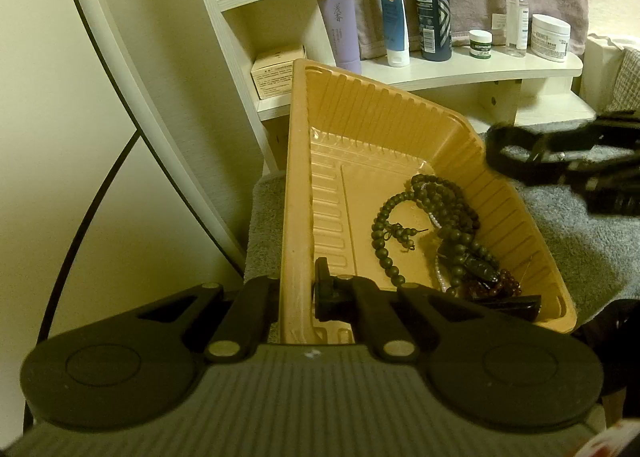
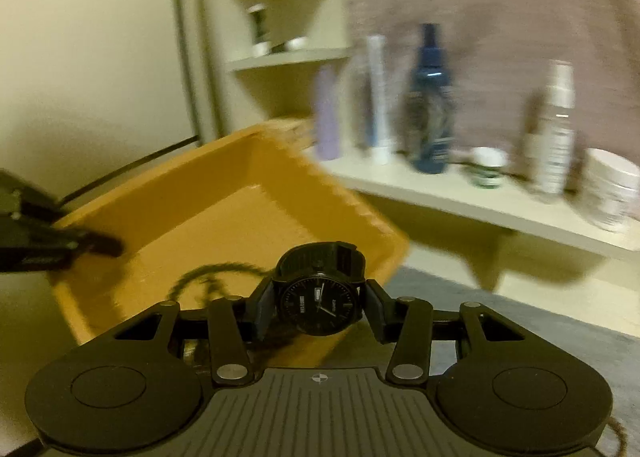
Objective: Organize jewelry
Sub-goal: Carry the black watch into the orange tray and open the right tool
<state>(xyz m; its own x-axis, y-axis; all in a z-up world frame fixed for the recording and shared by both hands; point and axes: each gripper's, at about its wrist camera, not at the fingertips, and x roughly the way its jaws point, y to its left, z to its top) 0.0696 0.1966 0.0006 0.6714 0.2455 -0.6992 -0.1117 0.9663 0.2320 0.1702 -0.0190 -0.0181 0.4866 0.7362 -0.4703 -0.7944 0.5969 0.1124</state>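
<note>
An orange plastic tray (image 1: 304, 161) is tilted up on a grey towel. My left gripper (image 1: 298, 297) is shut on the tray's near left rim. Inside lie dark bead necklaces (image 1: 436, 213), a pearl strand and a dark red bracelet (image 1: 500, 285). My right gripper (image 2: 318, 305) is shut on a black wristwatch (image 2: 318, 307), held just in front of the tray's (image 2: 224, 193) near corner. The right gripper with the watch shows blurred at the right in the left wrist view (image 1: 552, 153). The left gripper shows at the tray's left edge in the right wrist view (image 2: 60, 245).
A white shelf (image 1: 472, 69) behind the tray carries bottles, tubes and jars. A cardboard box (image 1: 276, 73) sits on a lower shelf. A dark cable (image 1: 92, 201) runs along the wall at left. Grey towel (image 1: 592, 249) covers the surface.
</note>
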